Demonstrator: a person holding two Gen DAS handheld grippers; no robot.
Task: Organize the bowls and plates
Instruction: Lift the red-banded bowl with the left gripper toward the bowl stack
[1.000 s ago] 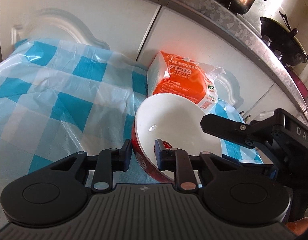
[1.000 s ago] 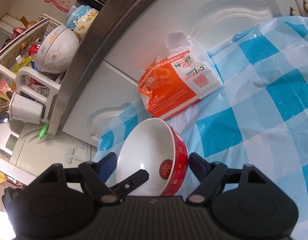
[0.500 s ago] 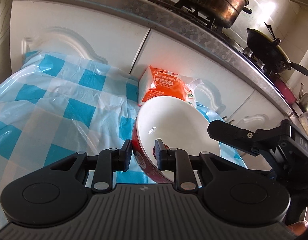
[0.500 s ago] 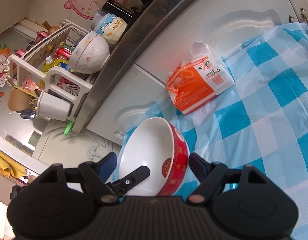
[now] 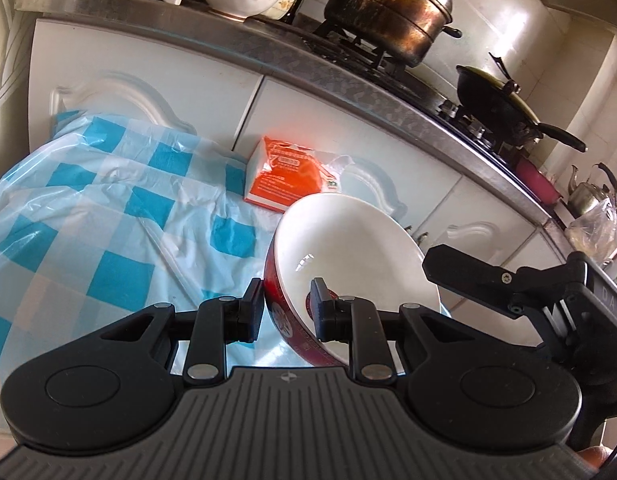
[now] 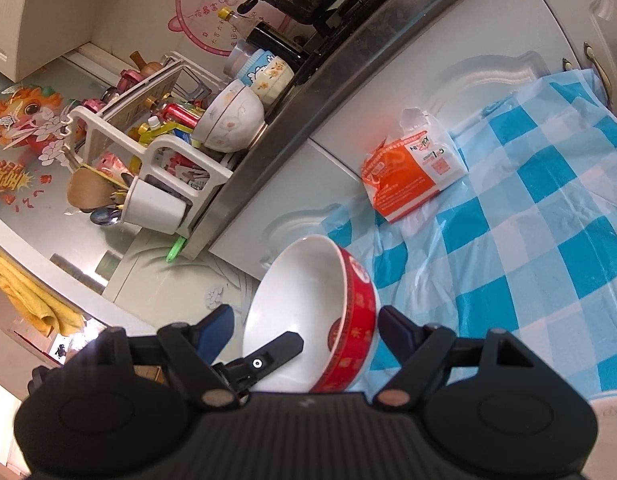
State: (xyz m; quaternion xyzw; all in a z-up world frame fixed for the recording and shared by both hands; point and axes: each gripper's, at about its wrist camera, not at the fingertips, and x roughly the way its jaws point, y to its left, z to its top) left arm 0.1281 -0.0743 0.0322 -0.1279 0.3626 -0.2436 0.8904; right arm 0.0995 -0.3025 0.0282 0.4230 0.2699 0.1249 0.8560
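"Two views, quick. Left wrist first: what did you log?"

"I had the left gripper [image 5: 286, 304] clamped on the red bowl [image 5: 348, 240], one finger [image 5: 254, 312] outside on the red wall, the other inside on the white. Bowl was tilted, off the blue checked cloth [image 5: 108, 220], in front of the orange packet [image 5: 284, 180] that lay against the white cabinet [image 5: 148, 76]. One finger of the right gripper [image 5: 468, 276] sat just beside the bowl's far rim."

"Right wrist?"

"Right gripper [image 6: 304, 320] had its jaws apart with the bowl [image 6: 300, 288] between them. I saw floor between the left pad [image 6: 216, 332] and the rim, so no clamp. The other pad was just beside the red wall; touching or not, I couldn't tell. The left gripper's finger [image 6: 276, 348] showed inside the bowl. Packet [image 6: 412, 176] was on the cloth [image 6: 548, 240] beyond. A floral bowl [image 6: 228, 120] sat on the counter by the dish rack [image 6: 156, 148]."
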